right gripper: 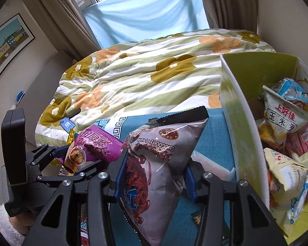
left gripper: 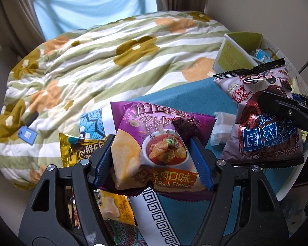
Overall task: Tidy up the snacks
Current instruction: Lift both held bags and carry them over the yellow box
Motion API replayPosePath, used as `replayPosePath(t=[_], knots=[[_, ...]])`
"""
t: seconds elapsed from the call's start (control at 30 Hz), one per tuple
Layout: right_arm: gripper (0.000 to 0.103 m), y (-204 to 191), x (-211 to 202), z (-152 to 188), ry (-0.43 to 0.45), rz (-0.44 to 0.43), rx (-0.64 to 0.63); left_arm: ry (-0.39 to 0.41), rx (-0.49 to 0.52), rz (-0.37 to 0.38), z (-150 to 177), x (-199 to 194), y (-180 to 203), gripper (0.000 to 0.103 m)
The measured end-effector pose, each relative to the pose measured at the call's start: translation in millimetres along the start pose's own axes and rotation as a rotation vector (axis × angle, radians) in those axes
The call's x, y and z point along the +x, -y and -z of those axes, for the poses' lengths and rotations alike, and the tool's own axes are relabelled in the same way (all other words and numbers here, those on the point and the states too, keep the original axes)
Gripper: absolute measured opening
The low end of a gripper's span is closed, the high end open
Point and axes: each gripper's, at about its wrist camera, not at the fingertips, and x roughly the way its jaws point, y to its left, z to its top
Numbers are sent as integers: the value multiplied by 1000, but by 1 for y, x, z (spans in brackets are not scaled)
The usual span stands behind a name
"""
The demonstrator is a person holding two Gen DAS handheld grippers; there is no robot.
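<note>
soft quilted cotton, striped green and white with flowers, is covering the bed [left gripper: 104,57] that is filling the background. in front of it a teal cloth [right gripper: 213,127] is lying over the work surface. on the right side of this cloth the green cardboard box [right gripper: 231,94] is standing with its top open, and several snack packets are already sitting inside.

the right gripper [right gripper: 154,174] is clamping the grey chocolate snack bag [right gripper: 160,164] near its lower end, so the bag's long axis is pointing up and away, the black sealed edge at the top. from this gripper the box is lying just to the right, near, with its white wall between the bag and the inside. so i judge that the right hand is the nearer one and must carry the bag over this wall.

the left gripper [left gripper: 152,153] is gripping the purple potato chip bag [left gripper: 156,143] by its two sides, the jaws about half wide. this bag is hanging over the cloth, farther to the left of the box.

a yellow snack packet [left gripper: 80,147] is lying on the cloth below.
</note>
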Motion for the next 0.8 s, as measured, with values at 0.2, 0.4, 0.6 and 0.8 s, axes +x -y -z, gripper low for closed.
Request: replayPosePath(t=[0.2, 0.4, 0.6, 0.8], knots=[[44, 2, -57, -2, 92, 36, 50, 105, 45, 37, -29, -43, 19, 68], [44, 21, -112, -2, 185, 73, 78, 187, 70, 74, -63, -72, 60, 68], [44, 65, -160, -11, 259, 109, 90, 245, 79, 90, -95, -83, 121, 68], [44, 122, -186, -25, 264, 101, 76, 251, 72, 69, -125, -69, 189, 68]])
